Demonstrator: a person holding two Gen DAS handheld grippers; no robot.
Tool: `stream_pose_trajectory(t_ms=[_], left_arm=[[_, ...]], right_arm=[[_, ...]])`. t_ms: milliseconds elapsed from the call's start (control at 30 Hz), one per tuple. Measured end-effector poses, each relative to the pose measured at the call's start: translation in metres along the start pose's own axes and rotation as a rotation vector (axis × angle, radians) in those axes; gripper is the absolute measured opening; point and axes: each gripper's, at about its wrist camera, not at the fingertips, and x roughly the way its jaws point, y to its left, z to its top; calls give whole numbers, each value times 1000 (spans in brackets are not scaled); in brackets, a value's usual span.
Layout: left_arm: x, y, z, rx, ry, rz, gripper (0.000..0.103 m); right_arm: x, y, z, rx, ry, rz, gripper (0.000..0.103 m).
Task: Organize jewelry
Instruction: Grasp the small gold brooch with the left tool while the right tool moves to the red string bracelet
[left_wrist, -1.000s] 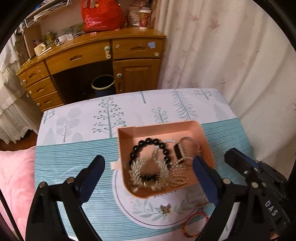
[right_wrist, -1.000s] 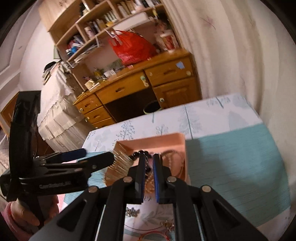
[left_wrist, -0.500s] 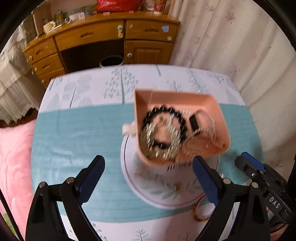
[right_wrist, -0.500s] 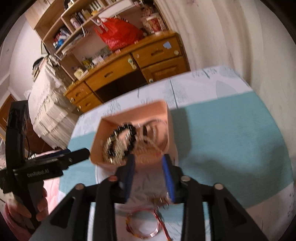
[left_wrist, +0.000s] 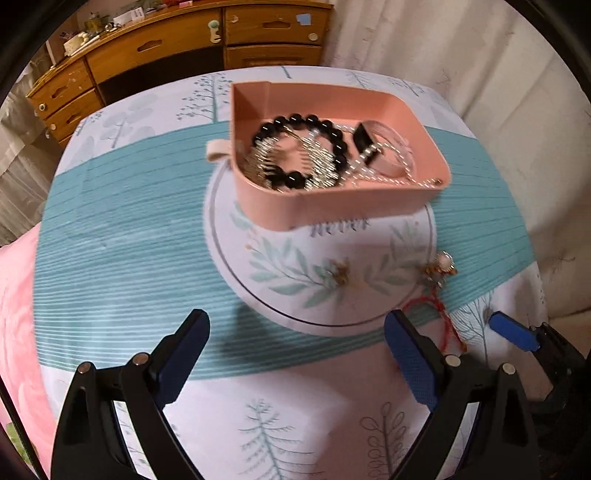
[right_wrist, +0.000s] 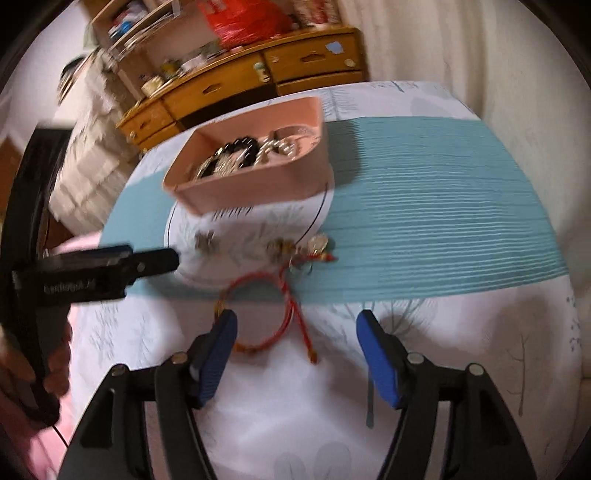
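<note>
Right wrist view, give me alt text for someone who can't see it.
The open right hand-held gripper hovers over a red string bracelet on a tree-patterned tablecloth. Beyond sits a pink tray of jewelry, with the left hand-held gripper reaching in from the left.

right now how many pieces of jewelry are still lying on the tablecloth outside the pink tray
3 that I can see: a red string bracelet nearest the right tongs, a gold charm piece just beyond it, and a small gold brooch to its left. Blur may hide more.

A jewelry tray (left_wrist: 332, 206) holding a beaded bracelet (left_wrist: 301, 147) sits on the table (left_wrist: 122, 236), a cord bracelet (right_wrist: 269, 314) and small brooches (left_wrist: 439, 266) lying nearer, a wooden desk (left_wrist: 177, 48) behind.
</note>
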Motion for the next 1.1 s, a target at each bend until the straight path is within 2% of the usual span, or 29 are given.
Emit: stream_pose_trajectory(t_ms=[133,233,400,500,633,733,833,900,933,1100], left_arm=[[6,-14,-4,34,-10,-21,92],[11,-25,-4,68,-21,-23,85],[22,-38,-2,92,-15,-28,69],[27,-43,3,98,-24,-23,60],[28,-44,6,87,-48,-29,55],[28,-41,9,68,-62,-39,46],[27,-39,11,56,-71,-30,32],[28,-36,11,48,-76,-26,18],[28,-35,12,41,-78,-26,15],[29,-28,13,9,-81,-51,14]], right_arm=[[2,20,-14,-153,-1,-40,70],[7,29,-18,-240,7,-48,70],[14,38,-19,-342,-3,-73,71],[19,39,-17,-374,-1,-72,71],[24,39,-15,-410,-10,-62,71],[28,39,-12,-419,-1,-45,71],[29,39,-11,-426,-8,-35,71],[30,41,-10,-436,-13,-31,71],[30,41,-10,-442,-16,-25,71],[32,45,-8,-458,-30,-12,71]])
